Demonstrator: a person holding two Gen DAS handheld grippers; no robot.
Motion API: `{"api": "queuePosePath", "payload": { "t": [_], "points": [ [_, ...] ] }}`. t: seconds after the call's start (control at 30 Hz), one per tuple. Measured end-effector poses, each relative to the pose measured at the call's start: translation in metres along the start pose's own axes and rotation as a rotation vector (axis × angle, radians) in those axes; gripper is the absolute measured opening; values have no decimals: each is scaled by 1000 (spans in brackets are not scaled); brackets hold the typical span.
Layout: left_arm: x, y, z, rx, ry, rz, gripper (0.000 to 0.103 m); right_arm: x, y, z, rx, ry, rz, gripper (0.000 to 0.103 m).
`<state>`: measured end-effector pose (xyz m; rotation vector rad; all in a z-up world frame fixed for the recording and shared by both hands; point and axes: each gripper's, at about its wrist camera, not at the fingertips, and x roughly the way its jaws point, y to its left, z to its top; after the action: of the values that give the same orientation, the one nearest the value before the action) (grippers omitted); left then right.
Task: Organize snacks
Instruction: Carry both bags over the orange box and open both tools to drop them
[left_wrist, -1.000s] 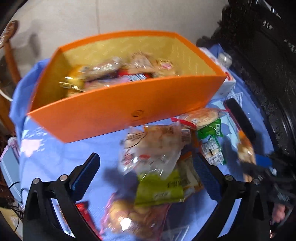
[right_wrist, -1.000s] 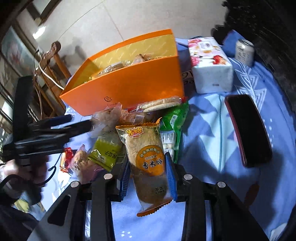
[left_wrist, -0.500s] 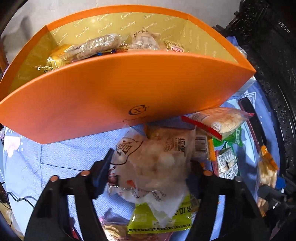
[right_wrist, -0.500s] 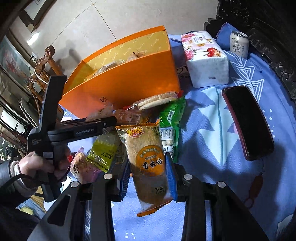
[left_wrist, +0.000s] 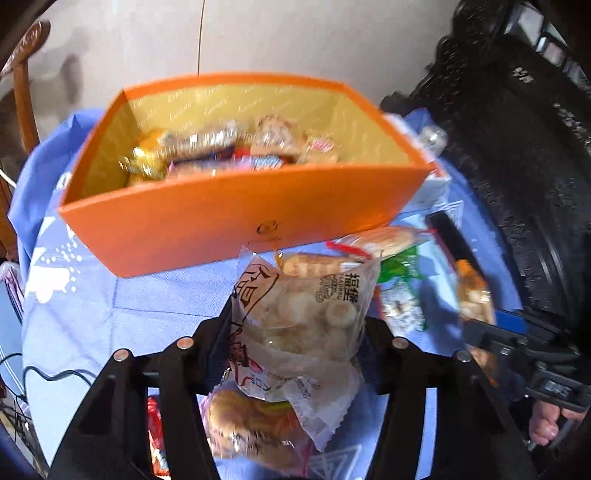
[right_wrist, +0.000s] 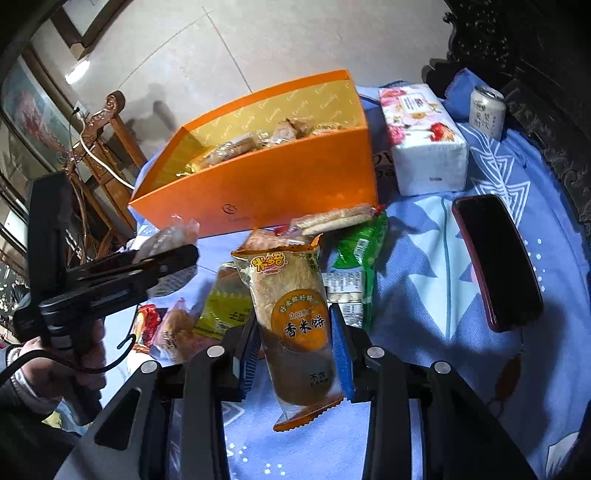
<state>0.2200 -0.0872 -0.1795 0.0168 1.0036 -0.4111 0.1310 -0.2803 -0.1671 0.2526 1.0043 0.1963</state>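
Your left gripper (left_wrist: 299, 332) is clamped on a clear plastic bag of small round pale biscuits (left_wrist: 306, 314), one finger pressed to each side of it. The bag hangs above the blue patterned tablecloth (left_wrist: 92, 314), just in front of the near wall of the open orange cardboard box with a gold lining (left_wrist: 221, 218), and apart from that wall. The box already contains a heap of wrapped snacks (left_wrist: 229, 151).

Your right gripper (right_wrist: 295, 347) is closed on an orange-and-clear rice cracker packet (right_wrist: 295, 314), its blue pads (right_wrist: 341, 350) squeezing the packet's lower half while the top stands upright toward the box (right_wrist: 277, 188). This packet is in front of the box too, farther from the wall than the biscuit bag.

Between the box and your right gripper, loose snacks lie on the cloth: a flat pack of pale crackers with a red end (right_wrist: 332, 218) lies just in front of the box's near wall, a green packet (right_wrist: 358, 254) below it, a yellow-green packet (right_wrist: 225, 306), and a pink-wrapped bun (right_wrist: 177, 328) farther to the left.

To the right of the box stand a floral tissue pack (right_wrist: 424, 140) and a white drink can (right_wrist: 485, 110); a dark red phone (right_wrist: 495, 258) lies nearer you on that side.
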Motion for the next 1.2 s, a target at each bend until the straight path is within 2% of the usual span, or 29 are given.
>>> {"api": "queuePosePath", "payload": {
  "t": [0.13, 0.27, 0.4, 0.5, 0.53, 0.57, 0.6, 0.63, 0.67, 0.7, 0.8, 0.87, 1.0, 1.2],
  "points": [
    [-39, -1, 9, 16, -83, -13, 56, -13, 14, 12, -38, -36, 15, 36],
    [-69, 10, 38, -10, -181, -12, 56, -27, 30, 42, -90, -110, 35, 36],
    [-85, 20, 73, -30, -260, -2, 56, -37, 49, 92, -145, -213, 40, 36],
    [-92, 26, 108, -9, -331, 21, 56, -40, 63, 130, -207, -284, 28, 36],
    [-94, 27, 117, 0, -350, 35, 57, -39, 68, 144, -230, -304, 23, 36],
    [-94, 29, 129, 4, -370, 63, 63, -39, 73, 154, -245, -316, 20, 38],
    [-95, 33, 138, -1, -377, 87, 81, -39, 78, 168, -258, -327, 10, 44],
    [-97, 37, 148, -20, -376, 120, 92, -40, 81, 179, -261, -334, 2, 69],
    [-101, 41, 154, -48, -385, 150, 99, -45, 83, 185, -252, -355, -11, 77],
    [-110, 48, 156, -77, -417, 149, 99, -54, 83, 188, -239, -404, -18, 80],
    [-119, 61, 149, -112, -448, 132, 99, -63, 81, 180, -232, -426, -2, 80],
    [-117, 71, 136, -138, -420, 136, 99, -59, 75, 167, -212, -398, -10, 80],
    [-100, 81, 99, -169, -330, 146, 99, -38, 52, 129, -156, -290, -70, 80],
    [-85, 75, 39, -176, -231, 134, 99, -10, 10, 76, 26, -150, -106, 80]
  ]
}}
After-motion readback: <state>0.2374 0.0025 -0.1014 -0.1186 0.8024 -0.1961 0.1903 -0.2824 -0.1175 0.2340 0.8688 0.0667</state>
